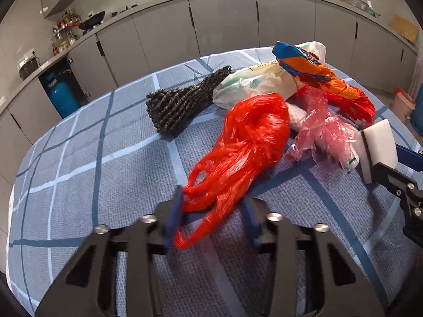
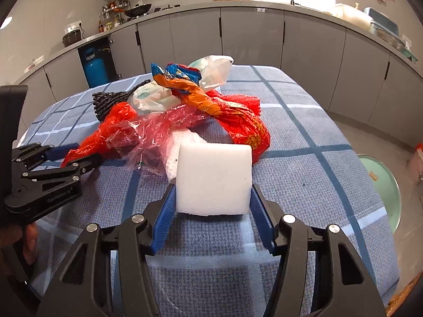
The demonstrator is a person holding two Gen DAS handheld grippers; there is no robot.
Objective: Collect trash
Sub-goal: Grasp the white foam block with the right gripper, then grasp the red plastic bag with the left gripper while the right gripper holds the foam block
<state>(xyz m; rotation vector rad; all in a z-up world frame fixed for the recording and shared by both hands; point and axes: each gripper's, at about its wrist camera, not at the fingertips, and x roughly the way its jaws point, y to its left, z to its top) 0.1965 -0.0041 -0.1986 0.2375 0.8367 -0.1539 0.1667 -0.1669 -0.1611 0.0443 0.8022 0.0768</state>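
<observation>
A heap of trash lies on the blue checked tablecloth [image 1: 79, 158]. My left gripper [image 1: 214, 206] is open, its jaws on either side of the tail of a red stringy plastic bag [image 1: 251, 137]. My right gripper [image 2: 212, 198] is shut on a white foam block [image 2: 214, 179], which also shows in the left wrist view [image 1: 380, 142]. The heap also holds a dark knitted cloth [image 1: 179, 103], a white-green bag [image 1: 253, 84], an orange-blue wrapper [image 1: 312, 71] and crumpled pink clear film [image 1: 322, 129]. The left gripper shows in the right wrist view [image 2: 76, 155] beside the red bag [image 2: 111, 129].
Grey kitchen cabinets [image 1: 222, 23] run behind the table. A blue gas cylinder [image 1: 62, 97] stands in an open bay at left. A round green bin [image 2: 380, 182] sits on the floor right of the table. The tablecloth's right edge [image 2: 370, 163] drops off near it.
</observation>
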